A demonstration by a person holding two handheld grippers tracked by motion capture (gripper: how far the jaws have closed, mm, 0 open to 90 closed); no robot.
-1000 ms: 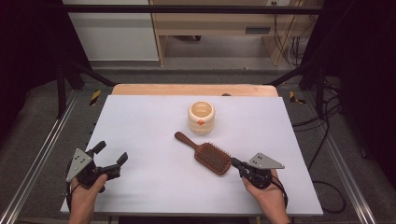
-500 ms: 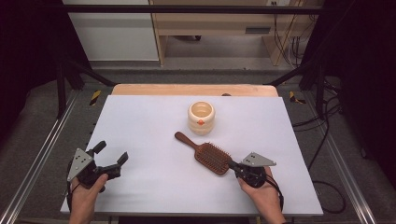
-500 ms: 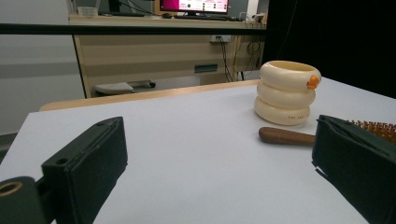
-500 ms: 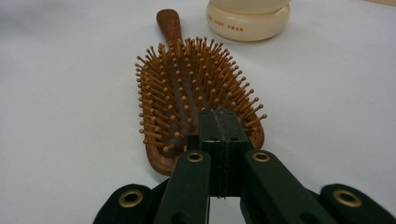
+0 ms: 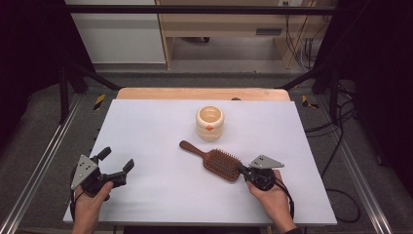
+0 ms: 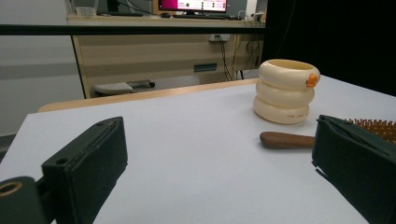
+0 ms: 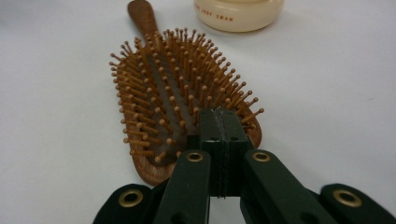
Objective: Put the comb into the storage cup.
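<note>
Right gripper view, hairbrush just ahead of closed right tongs, bristles up

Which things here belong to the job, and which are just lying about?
In use:
hairbrush, bristles up
right tool, shut, at the brush's head end
left tool, open, apart from the brush

Lying about:
cream ringed cup, beyond the brush handle
monitor, past the table

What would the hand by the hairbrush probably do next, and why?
Probably open the right gripper slightly. Its jaws are pressed together over the near end of the hairbrush, among the bristles, so they cannot close around the brush head as they stand. The brush lies flat on the table.
</note>
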